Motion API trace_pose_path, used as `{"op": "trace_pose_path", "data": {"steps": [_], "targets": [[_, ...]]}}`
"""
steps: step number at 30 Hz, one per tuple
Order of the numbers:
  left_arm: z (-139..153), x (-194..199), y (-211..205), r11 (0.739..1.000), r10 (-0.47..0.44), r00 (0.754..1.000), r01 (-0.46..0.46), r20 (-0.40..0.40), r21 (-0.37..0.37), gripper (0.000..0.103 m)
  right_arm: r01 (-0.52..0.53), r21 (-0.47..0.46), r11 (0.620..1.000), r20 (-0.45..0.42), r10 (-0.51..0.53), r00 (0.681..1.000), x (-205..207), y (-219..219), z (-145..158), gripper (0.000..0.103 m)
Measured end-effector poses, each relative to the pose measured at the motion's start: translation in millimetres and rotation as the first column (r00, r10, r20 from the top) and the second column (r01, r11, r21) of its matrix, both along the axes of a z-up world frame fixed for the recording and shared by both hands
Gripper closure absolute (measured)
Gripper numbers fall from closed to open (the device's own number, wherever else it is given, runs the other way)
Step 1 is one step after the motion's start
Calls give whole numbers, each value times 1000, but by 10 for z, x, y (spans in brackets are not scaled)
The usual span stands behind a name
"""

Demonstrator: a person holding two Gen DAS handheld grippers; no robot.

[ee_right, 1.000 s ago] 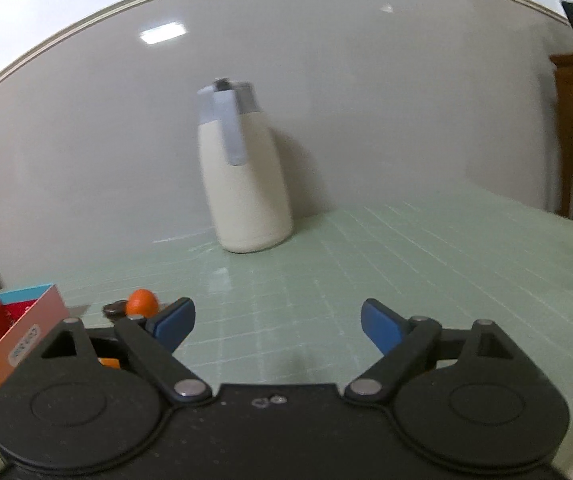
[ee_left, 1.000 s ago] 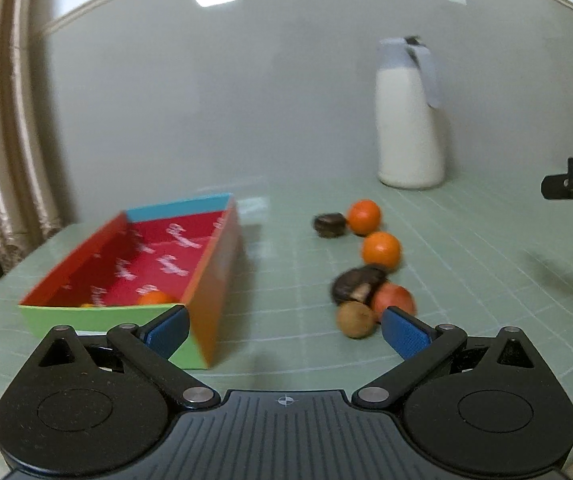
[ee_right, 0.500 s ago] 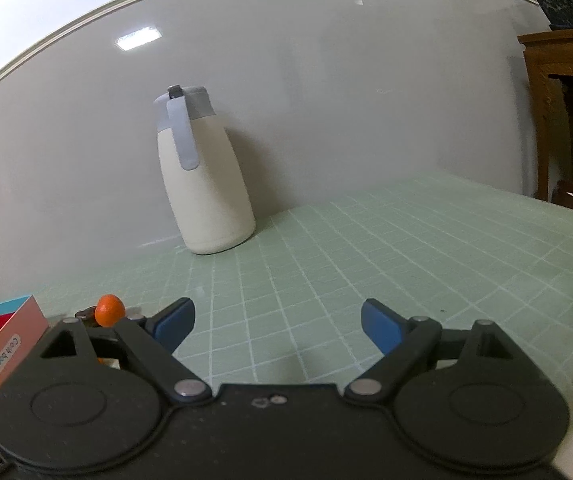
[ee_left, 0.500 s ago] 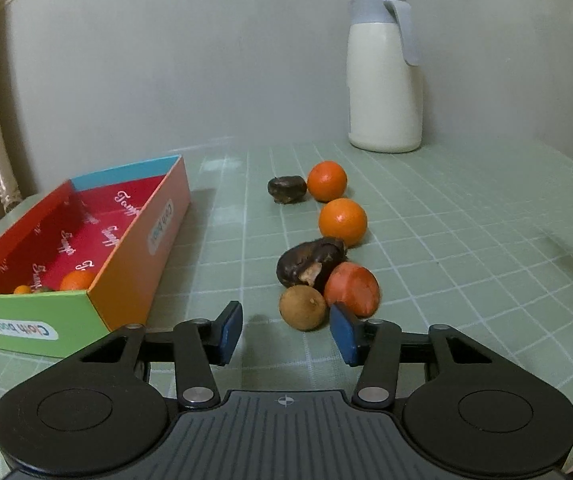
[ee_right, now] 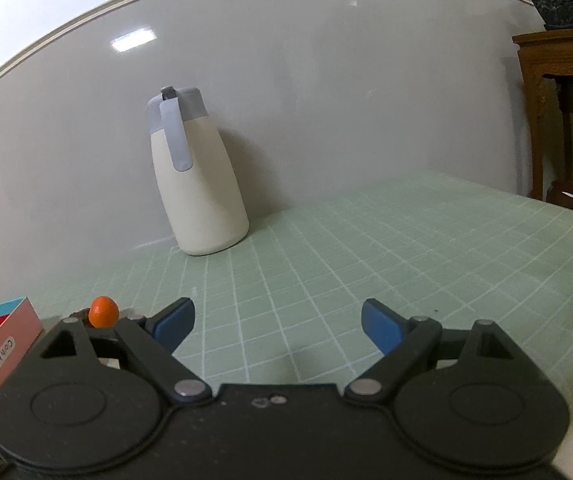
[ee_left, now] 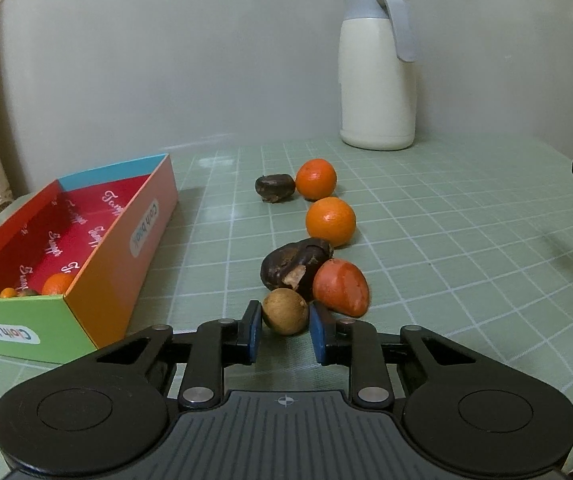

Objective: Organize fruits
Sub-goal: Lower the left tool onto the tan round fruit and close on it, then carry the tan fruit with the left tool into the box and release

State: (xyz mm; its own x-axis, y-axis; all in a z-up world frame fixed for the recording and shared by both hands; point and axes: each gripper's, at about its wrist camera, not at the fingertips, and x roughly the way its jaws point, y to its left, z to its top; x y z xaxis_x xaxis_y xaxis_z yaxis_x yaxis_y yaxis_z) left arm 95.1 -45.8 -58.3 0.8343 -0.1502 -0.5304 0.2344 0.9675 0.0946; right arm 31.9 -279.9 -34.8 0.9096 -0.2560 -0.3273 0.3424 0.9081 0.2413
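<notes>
In the left wrist view a row of fruit lies on the green grid mat: a small brown round fruit [ee_left: 285,311], a red-orange fruit [ee_left: 340,287], a dark brown fruit [ee_left: 292,266], two oranges [ee_left: 330,221] [ee_left: 315,179] and another dark fruit [ee_left: 275,187]. My left gripper [ee_left: 284,330] has its blue pads closed in on both sides of the brown round fruit, which rests on the mat. A colourful open box [ee_left: 66,248] at left holds a few small oranges. My right gripper [ee_right: 276,326] is open and empty above the mat.
A cream jug with a grey lid [ee_left: 378,76] stands at the back by the wall; it also shows in the right wrist view [ee_right: 196,176]. A wooden stand [ee_right: 562,108] is at the far right. The box corner [ee_right: 4,344] and an orange [ee_right: 103,311] show at lower left.
My left gripper moved forward and down to the fruit row and its jaws narrowed around the brown round fruit. My right gripper stayed open and turned slightly.
</notes>
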Motion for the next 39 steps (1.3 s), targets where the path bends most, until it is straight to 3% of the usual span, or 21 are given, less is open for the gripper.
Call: {"op": "trace_pose_path", "data": {"steps": [14,22,27,39], "targets": [[71,-89,71,1000,12,998,-12,56,-3,77,-7,-11,1000,-3,7,1000,49,31,11,13],[186,-144,240,998,58,990,-58,128,-9,77,-50,-32,998,-16,49,999,147,188,3,13],[302,-155,408,994,110,977,-109,185,-15,77,-75,-46,996,-19,74,997,178,291,10,13],[397,130,1055,954,299,939,-290,168,-73,77,-135,-56,989,-35,134,990,267,517,12,13]]}}
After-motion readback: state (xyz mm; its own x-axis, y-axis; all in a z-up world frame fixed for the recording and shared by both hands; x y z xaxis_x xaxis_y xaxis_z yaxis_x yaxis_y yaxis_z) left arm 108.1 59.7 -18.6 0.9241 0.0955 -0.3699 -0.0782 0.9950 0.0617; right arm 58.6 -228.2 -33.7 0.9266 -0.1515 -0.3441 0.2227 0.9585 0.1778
